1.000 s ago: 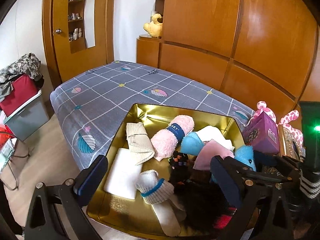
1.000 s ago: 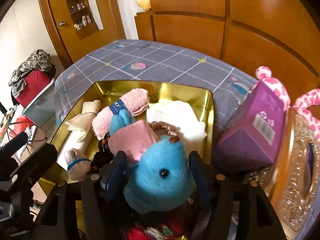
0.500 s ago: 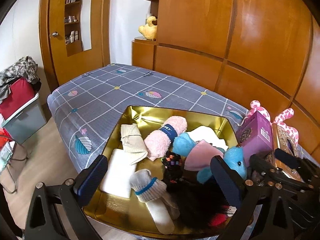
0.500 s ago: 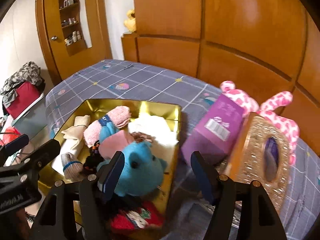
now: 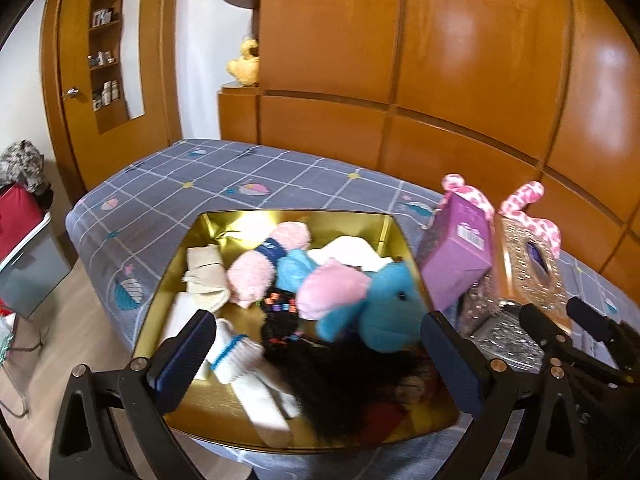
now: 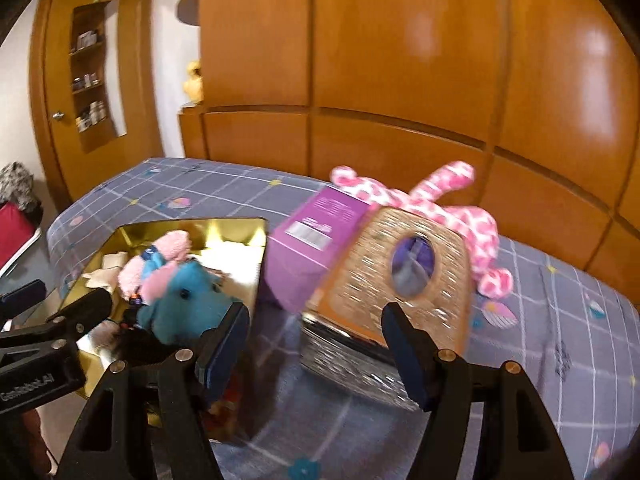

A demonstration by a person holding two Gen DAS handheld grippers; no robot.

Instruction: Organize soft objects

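Over the bed's near edge, we note the right gripper (image 6: 314, 344) angled downward, jaws apart with nothing between them; the glittery gold box (image 6: 404, 276) sits just beyond its tips. The left gripper (image 5: 316, 354) tilts down likewise, jaws spread wide and empty, hovering above the near end of the gold tray (image 5: 224, 412).

The blue plush toy (image 5: 384, 312) lies in the tray toward its right side, off to the left of the right gripper and just ahead of the left gripper's right finger. Around it in the tray we see a pink rolled towel (image 5: 264, 264), a beige folded cloth (image 5: 204, 276), a white sock with a blue band (image 5: 236, 352) and a dark furry item (image 5: 340, 384).

Right of the tray a purple box (image 6: 308, 256) leans against the gold box; a pink spotted plush (image 6: 448, 208) lies behind both. All rest on a grey checked bedspread (image 6: 224, 188). Wooden wall panels (image 6: 400, 80) back the bed; a wooden door (image 5: 76, 92) stands far left.
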